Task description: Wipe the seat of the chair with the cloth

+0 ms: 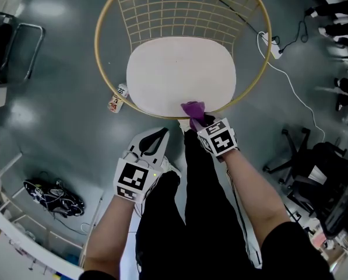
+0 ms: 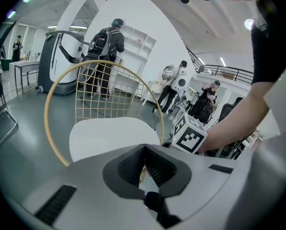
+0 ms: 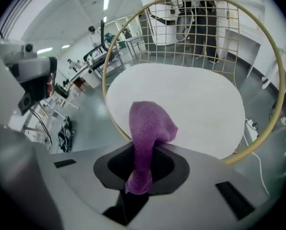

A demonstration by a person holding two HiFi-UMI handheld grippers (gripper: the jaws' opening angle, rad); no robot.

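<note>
A chair with a white oval seat (image 1: 179,74) and a gold wire back (image 1: 179,7) stands in front of me. My right gripper (image 1: 201,120) is shut on a purple cloth (image 1: 193,109) at the seat's near edge; the cloth (image 3: 147,133) sticks up from between the jaws, over the seat (image 3: 190,104). My left gripper (image 1: 152,140) hangs lower left of the seat, off the chair, jaws closed together with nothing between them. In the left gripper view the seat (image 2: 109,135) lies ahead, and the right gripper's marker cube (image 2: 190,135) shows to the right.
A small can (image 1: 116,102) lies on the grey floor by the chair's left rim. A white cable and power strip (image 1: 271,45) run at the right. An office chair (image 1: 319,179) stands at right, a bundle of cables (image 1: 51,196) at lower left. People stand in the background (image 2: 104,47).
</note>
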